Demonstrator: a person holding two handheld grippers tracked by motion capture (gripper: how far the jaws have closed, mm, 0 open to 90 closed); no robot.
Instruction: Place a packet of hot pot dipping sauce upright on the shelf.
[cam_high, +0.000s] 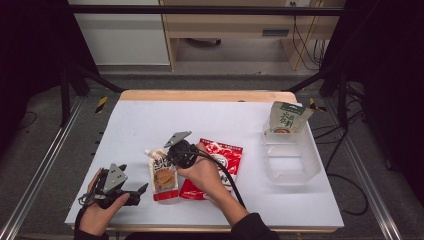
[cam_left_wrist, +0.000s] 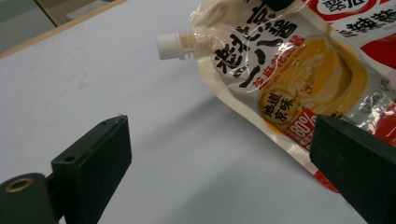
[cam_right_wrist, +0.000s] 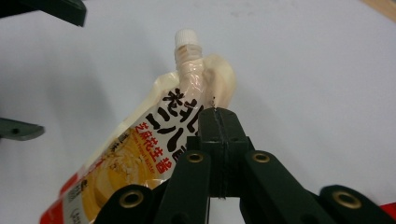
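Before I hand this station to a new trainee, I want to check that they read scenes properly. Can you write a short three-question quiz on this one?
1. True or false: the right claw is shut on the upper edge of the spouted pouch.
2. Where does the green-topped pouch stand?
A. flat on the white table
B. at the far end of the clear plastic bin
C. between the fingers of the left claw
3. Fill in: the red packet lies partly under the person's right ____.

Key: 1 true; 2 B; 3 hand. The left claw is open, with nothing between its fingers.
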